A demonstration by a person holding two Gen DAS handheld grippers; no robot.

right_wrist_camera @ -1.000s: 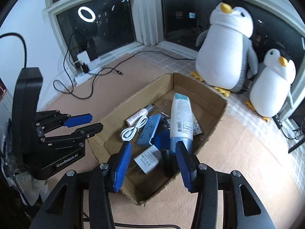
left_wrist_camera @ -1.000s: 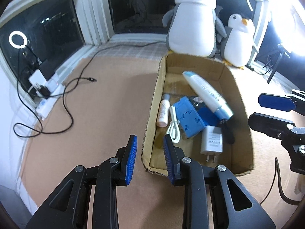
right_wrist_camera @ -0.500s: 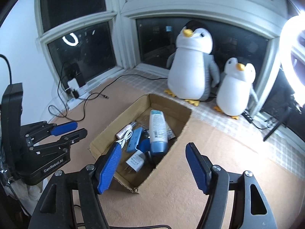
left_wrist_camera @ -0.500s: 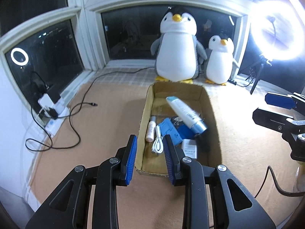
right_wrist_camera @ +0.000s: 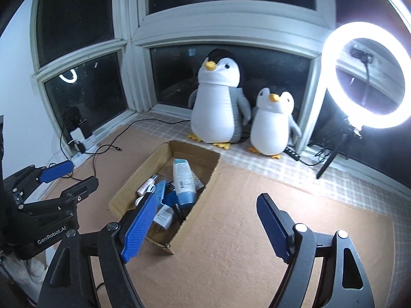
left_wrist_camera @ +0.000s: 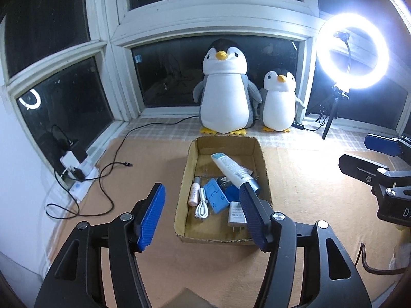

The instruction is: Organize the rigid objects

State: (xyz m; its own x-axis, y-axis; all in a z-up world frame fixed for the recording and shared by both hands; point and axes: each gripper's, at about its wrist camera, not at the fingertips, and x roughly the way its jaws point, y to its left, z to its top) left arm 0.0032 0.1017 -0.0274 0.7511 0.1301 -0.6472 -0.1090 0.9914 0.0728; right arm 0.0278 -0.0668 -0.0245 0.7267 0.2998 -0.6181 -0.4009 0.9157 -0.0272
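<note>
I'm seeing the cardboard box point(left_wrist_camera: 266, 179) showing matt brown paper with rough, frayed edges. Inside, the tube point(left_wrist_camera: 234, 171) is looking like glossy plastic, and the charger point(left_wrist_camera: 236, 216) like smooth white plastic. My left tongs point(left_wrist_camera: 203, 217) are wearing ribbed blue rubbery pads on matt black plastic arms with shiny metal screws. The penguins point(left_wrist_camera: 224, 97) are looking soft and plush.

The left gripper's point(left_wrist_camera: 203, 215) right finger covers the tube's point(left_wrist_camera: 232, 170) lower end and part of the white charger point(left_wrist_camera: 236, 215). The charger's print is too small to read. In the right wrist view a blue finger point(right_wrist_camera: 140, 227) hides the cardboard box's point(right_wrist_camera: 133, 179) near corner. At three o'clock the ring light point(left_wrist_camera: 352, 51) glares out its own rim.
</note>
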